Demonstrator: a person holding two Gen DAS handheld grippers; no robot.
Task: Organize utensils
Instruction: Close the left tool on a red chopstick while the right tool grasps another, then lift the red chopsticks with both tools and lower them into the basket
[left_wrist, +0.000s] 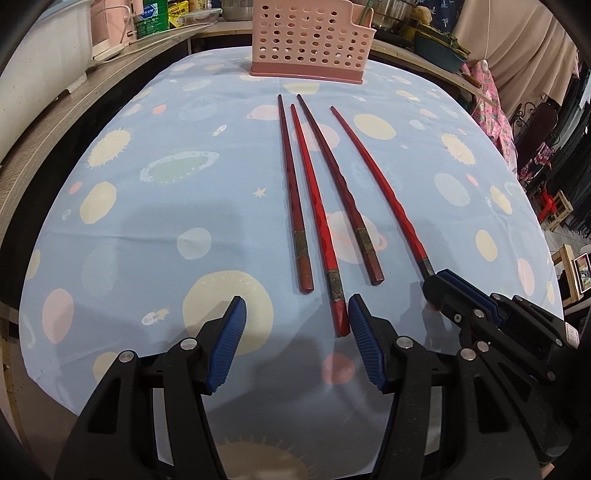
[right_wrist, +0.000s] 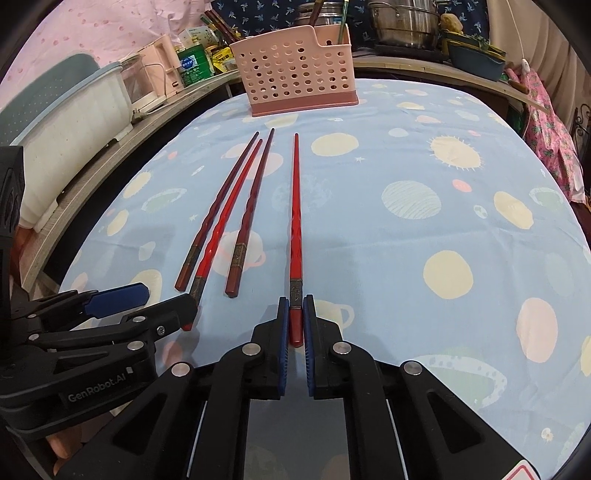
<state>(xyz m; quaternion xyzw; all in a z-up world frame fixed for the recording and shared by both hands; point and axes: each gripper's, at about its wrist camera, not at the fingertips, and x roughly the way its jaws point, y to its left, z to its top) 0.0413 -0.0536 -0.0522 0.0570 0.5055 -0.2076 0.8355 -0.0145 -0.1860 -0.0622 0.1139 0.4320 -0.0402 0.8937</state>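
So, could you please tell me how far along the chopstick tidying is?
Nothing is put away yet: no chopstick of this set shows in the pink basket. The right gripper is shut on the rightmost chopstick. The left gripper is open beside another chopstick; four remain.

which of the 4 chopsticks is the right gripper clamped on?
The rightmost bright-red chopstick, lying apart from the other three. The right gripper pinches its thick end; the left gripper is open.
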